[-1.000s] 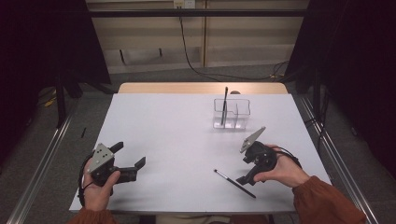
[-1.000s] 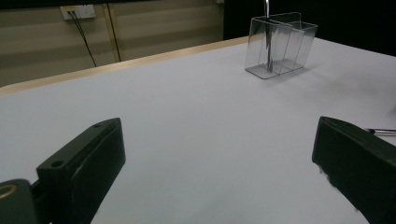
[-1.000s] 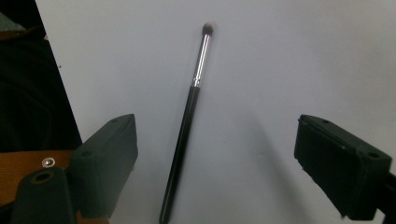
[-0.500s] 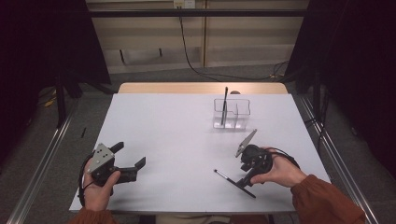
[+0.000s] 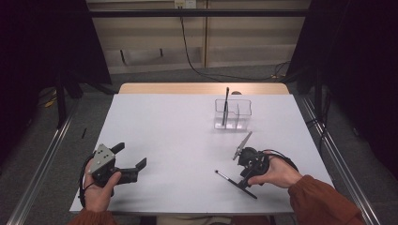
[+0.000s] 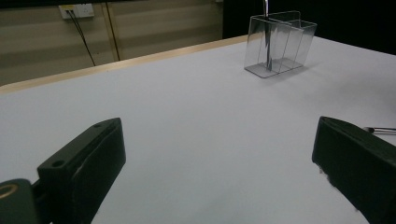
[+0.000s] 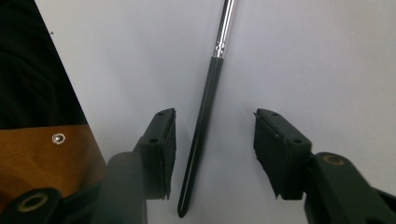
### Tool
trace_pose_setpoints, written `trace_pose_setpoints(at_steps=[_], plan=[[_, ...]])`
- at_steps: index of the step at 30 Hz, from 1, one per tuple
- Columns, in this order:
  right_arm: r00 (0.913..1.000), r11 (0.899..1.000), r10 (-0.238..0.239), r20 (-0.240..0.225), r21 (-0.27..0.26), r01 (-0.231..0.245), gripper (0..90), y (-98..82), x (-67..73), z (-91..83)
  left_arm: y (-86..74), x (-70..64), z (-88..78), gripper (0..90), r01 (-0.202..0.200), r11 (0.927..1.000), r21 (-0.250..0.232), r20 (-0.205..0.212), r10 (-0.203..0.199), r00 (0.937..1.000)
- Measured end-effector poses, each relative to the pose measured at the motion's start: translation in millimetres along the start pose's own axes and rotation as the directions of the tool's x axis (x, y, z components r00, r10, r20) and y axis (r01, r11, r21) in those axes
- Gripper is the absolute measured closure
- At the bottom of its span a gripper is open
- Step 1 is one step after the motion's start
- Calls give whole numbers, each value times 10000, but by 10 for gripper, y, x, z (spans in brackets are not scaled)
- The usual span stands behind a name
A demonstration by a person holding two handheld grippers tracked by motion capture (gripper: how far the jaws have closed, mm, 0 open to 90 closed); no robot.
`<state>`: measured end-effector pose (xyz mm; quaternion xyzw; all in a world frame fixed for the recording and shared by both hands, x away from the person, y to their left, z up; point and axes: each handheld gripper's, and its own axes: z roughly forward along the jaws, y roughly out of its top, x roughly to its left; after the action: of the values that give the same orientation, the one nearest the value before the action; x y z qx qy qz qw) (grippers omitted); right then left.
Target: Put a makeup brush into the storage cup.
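A thin black brush [image 5: 230, 180] with a silver ferrule lies flat on the white table [image 5: 178, 136] at the front right. My right gripper [image 5: 245, 178] points down over its handle. In the right gripper view the brush handle [image 7: 203, 135] lies between the open jaws, nearer the left one, and my right gripper [image 7: 215, 154] touches nothing. My left gripper [image 5: 130, 156] rests at the front left, open wide and empty, and it is also seen as my left gripper [image 6: 219, 172]. A clear divided holder [image 5: 233, 114] stands at the back right with another brush [image 5: 226, 104] upright in it.
The clear holder [image 6: 279, 43] is far ahead of the left jaws. A wooden strip [image 5: 202, 88] borders the table's far edge. Metal rails [image 5: 338, 159] run along the floor on both sides. An orange sleeve [image 5: 319, 201] comes in at the bottom right.
My right gripper has shifted slightly left and toward the table's front, settling down over the brush handle. The left gripper and the holder have not moved.
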<state>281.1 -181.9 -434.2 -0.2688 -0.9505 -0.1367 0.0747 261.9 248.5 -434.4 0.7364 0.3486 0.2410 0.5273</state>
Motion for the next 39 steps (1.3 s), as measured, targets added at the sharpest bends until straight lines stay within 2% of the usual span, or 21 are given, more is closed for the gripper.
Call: trace_pose_setpoints(at_steps=[5, 7, 13, 18, 21, 25, 30, 39], plan=[[9999, 9989, -124, -111, 443, 129, 553, 71, 16, 86, -2, 3, -4, 28, 21, 10000, 6, -30, -21, 10000], [9998, 9988, -137, -175, 463, 145, 576, 80, 34, 109, -5, 6, -6, 28, 26, 10000, 8, -24, -26, 10000], [10000, 9989, -40, 42, 463, 38, 649, 156, 32, 168, 0, 0, 1, 27, -44, 10000, 36, 8, 44, 10000], [9997, 9982, -226, 76, 552, 221, 693, 247, 56, 192, -4, 4, 0, 28, 24, 10000, 22, -9, -24, 10000], [9991, 9966, -274, 318, 784, 249, 710, 281, 88, 213, -3, 2, 0, 27, 8, 10000, 27, -10, -8, 10000], [9985, 9966, -57, 538, 822, 13, 793, 281, 78, 217, -3, 3, -1, 27, -9, 10000, 33, 9, 9, 10000], [9981, 9959, 68, 619, 893, -124, 814, 296, 72, 227, -3, 2, 4, 28, -22, 10000, 47, 17, 22, 10000], [9943, 9926, -46, 1065, 1208, -83, 845, 336, 133, 238, -4, -4, 4, 28, -33, 10000, 52, 32, 33, 10000]])
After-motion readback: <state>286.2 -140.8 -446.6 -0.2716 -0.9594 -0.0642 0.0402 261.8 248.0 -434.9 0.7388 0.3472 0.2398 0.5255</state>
